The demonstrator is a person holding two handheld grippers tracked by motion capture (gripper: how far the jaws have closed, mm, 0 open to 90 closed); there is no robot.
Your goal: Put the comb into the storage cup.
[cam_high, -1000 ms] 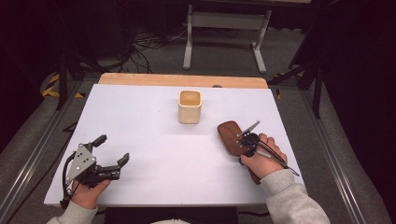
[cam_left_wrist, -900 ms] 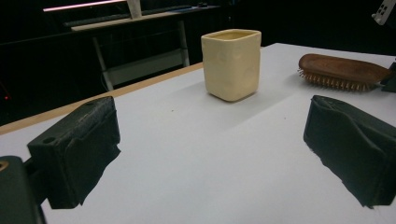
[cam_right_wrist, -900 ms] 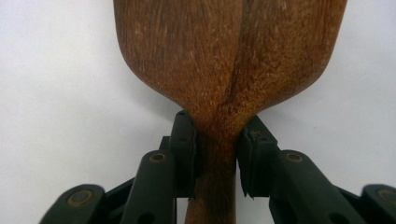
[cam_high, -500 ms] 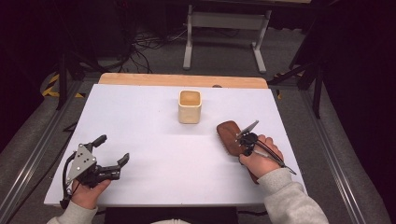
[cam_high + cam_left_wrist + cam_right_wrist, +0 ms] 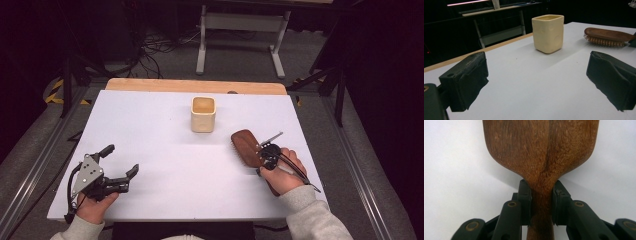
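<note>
The table (image 5: 165,135) was white on top with a bare wooden strip along the far edge. A cream square cup (image 5: 203,114) stood mid-table, and a wooden hairbrush (image 5: 246,148) lay to its right, bristles down.

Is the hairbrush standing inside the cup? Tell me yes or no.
No, the hairbrush lies on the table beside the cup, apart from it, bristles down.
</note>
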